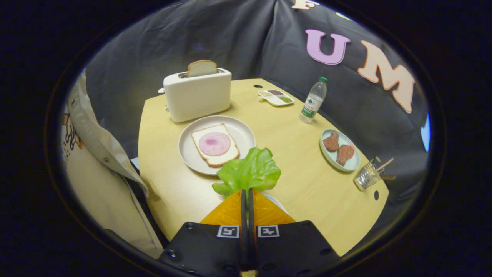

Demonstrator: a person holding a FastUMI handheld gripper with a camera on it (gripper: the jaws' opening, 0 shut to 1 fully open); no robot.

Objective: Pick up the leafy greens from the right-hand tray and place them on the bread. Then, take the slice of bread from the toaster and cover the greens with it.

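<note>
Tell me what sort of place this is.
Probably a staged kitchen booth for recording: a round pale wooden table against black cloth, a white toaster, and a plated bread slice with ham. The tool is shut on a green lettuce leaf.

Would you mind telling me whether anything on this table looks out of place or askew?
Nothing stands out. The gripper is shut on the leafy greens, short of the bread on its plate.
</note>
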